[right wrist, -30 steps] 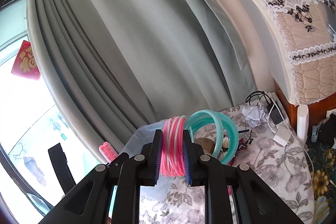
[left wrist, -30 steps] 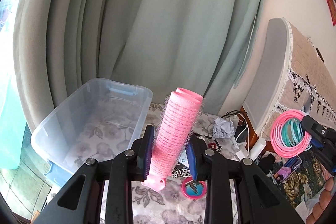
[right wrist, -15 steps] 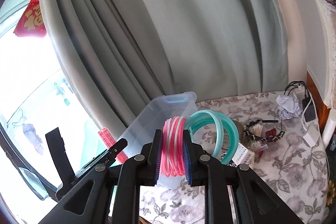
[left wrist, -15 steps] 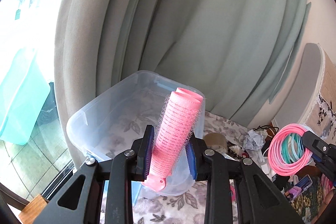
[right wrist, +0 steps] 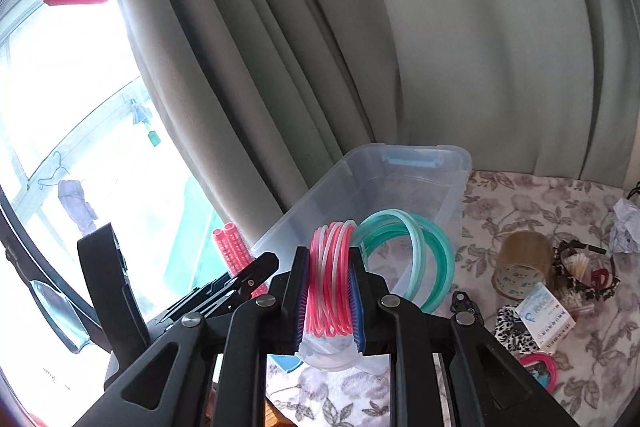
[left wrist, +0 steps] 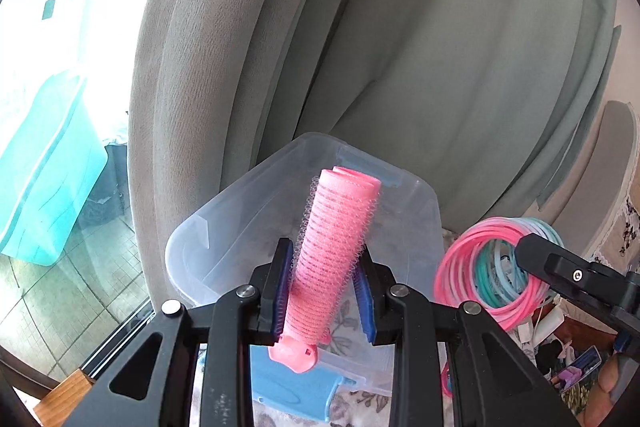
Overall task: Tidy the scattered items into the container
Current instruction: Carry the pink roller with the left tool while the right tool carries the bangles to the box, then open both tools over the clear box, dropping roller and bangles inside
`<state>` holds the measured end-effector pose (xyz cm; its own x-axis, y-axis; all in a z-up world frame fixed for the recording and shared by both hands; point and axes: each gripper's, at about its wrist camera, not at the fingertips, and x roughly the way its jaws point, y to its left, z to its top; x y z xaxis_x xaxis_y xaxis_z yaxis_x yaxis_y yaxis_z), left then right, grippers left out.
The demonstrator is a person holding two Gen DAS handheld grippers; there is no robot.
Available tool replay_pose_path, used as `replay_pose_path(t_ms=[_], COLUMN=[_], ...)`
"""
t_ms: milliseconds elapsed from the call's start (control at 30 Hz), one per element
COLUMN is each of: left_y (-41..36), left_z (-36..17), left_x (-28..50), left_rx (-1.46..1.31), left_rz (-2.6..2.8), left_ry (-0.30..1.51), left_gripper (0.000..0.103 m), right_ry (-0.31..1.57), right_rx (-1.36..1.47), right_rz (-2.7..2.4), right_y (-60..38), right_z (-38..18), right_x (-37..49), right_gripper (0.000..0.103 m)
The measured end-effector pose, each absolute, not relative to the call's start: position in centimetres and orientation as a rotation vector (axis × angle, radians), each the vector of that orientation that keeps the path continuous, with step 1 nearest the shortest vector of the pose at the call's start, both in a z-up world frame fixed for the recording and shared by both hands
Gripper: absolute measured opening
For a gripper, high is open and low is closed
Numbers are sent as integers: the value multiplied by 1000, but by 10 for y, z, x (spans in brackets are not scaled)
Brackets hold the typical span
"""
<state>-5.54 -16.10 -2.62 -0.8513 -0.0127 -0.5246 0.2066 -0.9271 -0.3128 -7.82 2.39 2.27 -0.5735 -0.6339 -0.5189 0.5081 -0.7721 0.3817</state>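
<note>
Left wrist view: left gripper (left wrist: 324,293) clamps pink mesh hair roller (left wrist: 332,259), hiding clear plastic bin (left wrist: 224,227) floor. Right gripper (right wrist: 330,301) pinches pink and teal plastic hoops (right wrist: 332,279) beside bin; hoop bottoms hidden.

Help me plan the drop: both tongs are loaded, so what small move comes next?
Probably ease the left tongs forward over the clear bin, since the pink hair roller is clamped just short of its near rim; then release. The right tongs hold the bangles beside it.
</note>
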Motion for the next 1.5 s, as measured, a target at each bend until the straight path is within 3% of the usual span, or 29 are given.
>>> replay_pose_path(t_ms=[767,1200,1333,1467,1500], left_y=[-153,-166,-167,-167,-167], left_z=[-61,-66,-58,-57,-57], left_x=[-99,-101,-90,-91,-91], left_rx=[863,866,875,885,887], left_rz=[-2841,-2825,-2826,-2801,-2797], left_ry=[597,537,521,536,553], left_gripper=[30,31,39,57,58], right_ry=[-220,-216,-192,-187,-189], right_rx=[991,1013,1015,980,976], right_rz=[-2212,-2221,-2227,-2251,-2257], right_y=[-8,-13,-15,-14,-12], right_z=[-29,-42,-39,-36,-34], right_x=[-124,-133,-133,-132,-132], right_gripper=[20,23,27,37,45])
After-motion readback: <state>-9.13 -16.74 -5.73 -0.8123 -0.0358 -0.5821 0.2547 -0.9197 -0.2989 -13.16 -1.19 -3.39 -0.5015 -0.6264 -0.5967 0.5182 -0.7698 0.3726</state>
